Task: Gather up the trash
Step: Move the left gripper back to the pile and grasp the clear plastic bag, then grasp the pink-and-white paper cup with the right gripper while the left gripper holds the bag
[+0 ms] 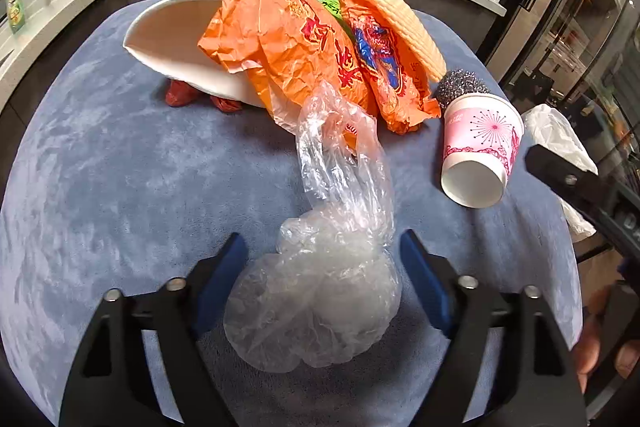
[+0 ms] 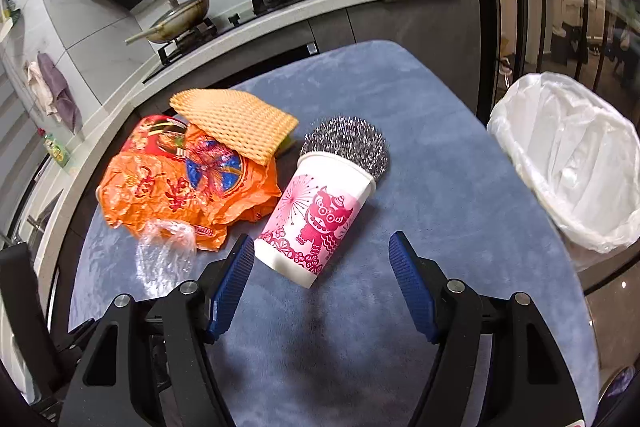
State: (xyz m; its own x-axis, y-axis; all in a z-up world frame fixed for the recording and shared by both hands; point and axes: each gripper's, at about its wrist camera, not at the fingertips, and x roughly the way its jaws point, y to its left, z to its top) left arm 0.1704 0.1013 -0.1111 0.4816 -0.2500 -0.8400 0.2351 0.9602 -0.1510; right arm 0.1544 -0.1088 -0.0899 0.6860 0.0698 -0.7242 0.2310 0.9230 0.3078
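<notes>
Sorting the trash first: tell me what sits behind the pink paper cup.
A steel wool scourer sits right behind the pink paper cup, against its far end. The cup covers the scourer's lower part, so whether anything lies under it cannot be seen.

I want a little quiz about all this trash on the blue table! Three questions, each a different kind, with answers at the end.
1. True or false: the pink paper cup stands upright.
2. What lies between the left gripper's open jaws: A) clear plastic bag, B) steel scourer, C) orange wrapper?
3. Fill in: the bin beside the table is lined with a ____ bag.

Key: 1 false, it lies on its side. 2 A. 3 white.
</notes>
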